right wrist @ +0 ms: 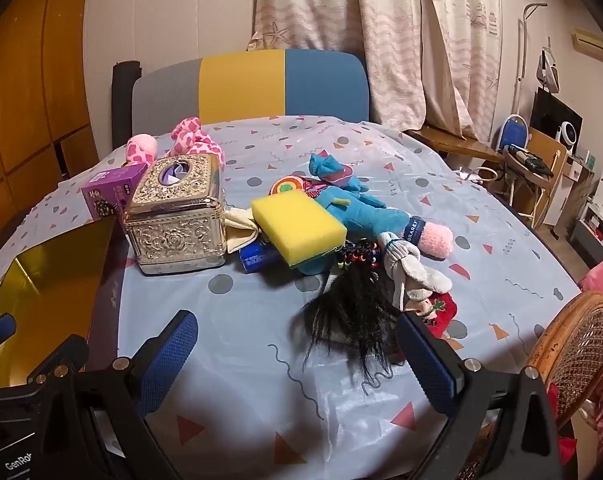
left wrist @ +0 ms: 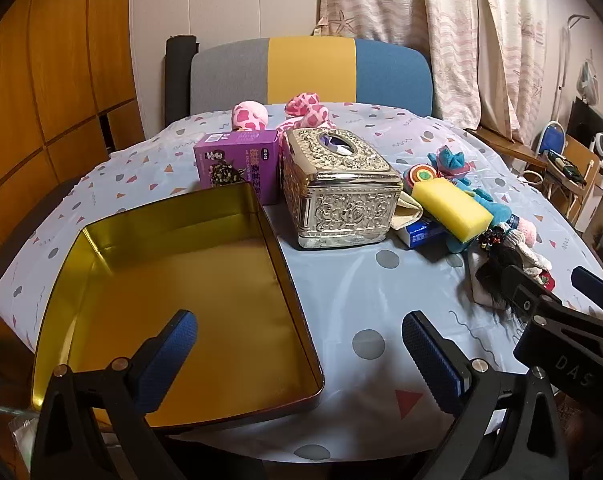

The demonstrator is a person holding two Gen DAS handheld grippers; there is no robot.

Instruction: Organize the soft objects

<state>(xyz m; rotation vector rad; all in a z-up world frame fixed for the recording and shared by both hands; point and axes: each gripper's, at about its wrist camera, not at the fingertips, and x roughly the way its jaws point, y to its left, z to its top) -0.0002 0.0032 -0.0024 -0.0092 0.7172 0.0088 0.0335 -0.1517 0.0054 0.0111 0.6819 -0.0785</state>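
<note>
A pile of soft things lies right of centre on the table: a yellow sponge [right wrist: 299, 227] [left wrist: 453, 204], a blue plush toy [right wrist: 365, 212], a black wig [right wrist: 349, 312], a white sock [right wrist: 415, 270] and a pink fluffy piece [right wrist: 435, 240]. A pink spotted plush [left wrist: 305, 110] lies at the far edge. An empty gold tin [left wrist: 173, 304] stands at the near left. My left gripper [left wrist: 299, 354] hangs open over the tin's right rim, nothing between its fingers. My right gripper [right wrist: 297, 354] is open just short of the wig.
An ornate silver tissue box [left wrist: 339, 188] and a purple carton [left wrist: 239, 164] stand in the table's middle. A tricolour chair [left wrist: 313, 70] stands behind the table, a wicker chair [right wrist: 577, 344] at the near right. A patterned cloth covers the table [right wrist: 261, 320].
</note>
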